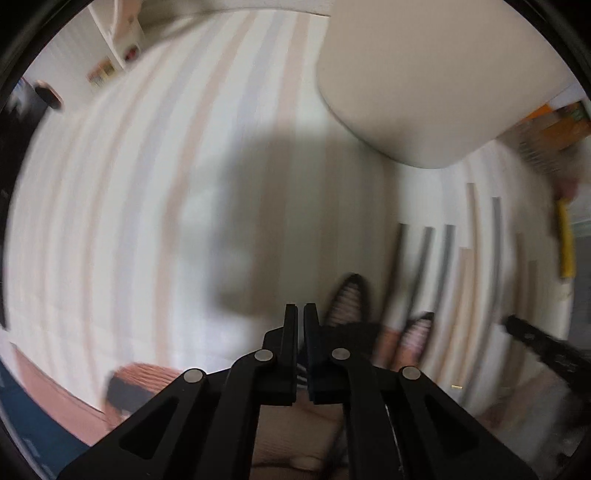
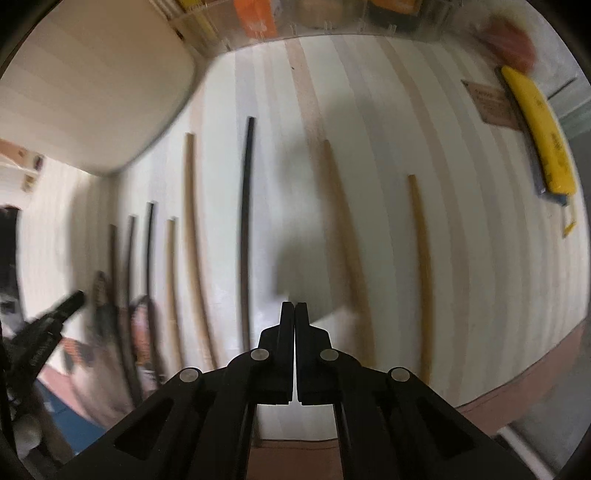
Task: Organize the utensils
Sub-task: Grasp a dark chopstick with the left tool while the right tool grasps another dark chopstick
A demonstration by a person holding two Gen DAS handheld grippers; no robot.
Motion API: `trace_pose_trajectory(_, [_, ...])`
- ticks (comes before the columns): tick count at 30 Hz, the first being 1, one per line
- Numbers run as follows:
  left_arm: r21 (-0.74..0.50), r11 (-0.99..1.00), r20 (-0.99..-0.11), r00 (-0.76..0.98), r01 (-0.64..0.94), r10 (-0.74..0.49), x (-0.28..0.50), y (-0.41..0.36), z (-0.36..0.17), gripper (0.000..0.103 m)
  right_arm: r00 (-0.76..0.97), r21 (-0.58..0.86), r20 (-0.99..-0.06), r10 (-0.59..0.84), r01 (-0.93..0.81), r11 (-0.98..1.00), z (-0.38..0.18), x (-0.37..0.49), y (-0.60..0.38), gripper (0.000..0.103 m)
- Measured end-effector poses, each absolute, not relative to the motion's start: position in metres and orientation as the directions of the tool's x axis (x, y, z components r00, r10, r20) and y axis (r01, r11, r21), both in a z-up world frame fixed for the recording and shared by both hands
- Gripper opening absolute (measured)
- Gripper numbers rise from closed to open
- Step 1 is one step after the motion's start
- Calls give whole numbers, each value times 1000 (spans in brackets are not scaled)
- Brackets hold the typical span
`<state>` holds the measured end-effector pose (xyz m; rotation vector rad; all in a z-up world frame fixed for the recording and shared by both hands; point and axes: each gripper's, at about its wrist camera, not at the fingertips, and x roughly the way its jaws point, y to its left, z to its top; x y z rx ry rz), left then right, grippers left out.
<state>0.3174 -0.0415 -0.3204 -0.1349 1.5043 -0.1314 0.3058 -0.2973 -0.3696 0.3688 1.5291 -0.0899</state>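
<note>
Several chopsticks lie side by side on the striped tablecloth (image 2: pixel 369 110). Among them are a long black chopstick (image 2: pixel 245 229), wooden chopsticks (image 2: pixel 343 240) to either side of it and a yellowish chopstick (image 2: pixel 419 266). Thin dark chopsticks (image 2: pixel 149 251) lie further left, and they also show in the left wrist view as dark chopsticks (image 1: pixel 447 258). My right gripper (image 2: pixel 294 306) points down over the cloth between the black and wooden chopsticks, shut with nothing in it. My left gripper (image 1: pixel 300 308) is shut and empty over bare cloth, left of the chopsticks.
A white tray (image 2: pixel 92 81) stands at the back, also seen in the left wrist view (image 1: pixel 424 85). A yellow case (image 2: pixel 539 133) and a brown card (image 2: pixel 491 105) lie at far right. A clear organizer (image 2: pixel 258 18) lines the far edge. Slippered feet (image 1: pixel 349 299) show below the table's near edge.
</note>
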Motion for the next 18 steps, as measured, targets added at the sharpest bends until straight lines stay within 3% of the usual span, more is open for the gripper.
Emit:
trace_pose_trajectory(3, [-194, 979, -979, 54, 67, -198, 313, -63, -321, 14, 62, 213, -977, 204, 301, 930, -369, 311, -300, 2])
trace_pose_trajectory(9, [-97, 972, -990, 80, 215, -116, 311, -107, -324, 17, 55, 199, -980, 191, 295, 934, -367, 320, -300, 2])
trace_pose_trajectory(11, [-62, 969, -992, 94, 239, -86, 312, -113, -323, 13, 54, 192, -981, 184, 297, 935, -371, 323, -287, 2])
trace_pose_trajectory(13, [-20, 970, -992, 116, 242, -50, 308, -120, -321, 3, 55, 183, -983, 174, 300, 936, -371, 325, -284, 2])
trace_pose_trajectory(18, [21, 985, -990, 138, 171, -3, 308, -94, -319, 3, 62, 179, -984, 168, 312, 933, -370, 325, -284, 2])
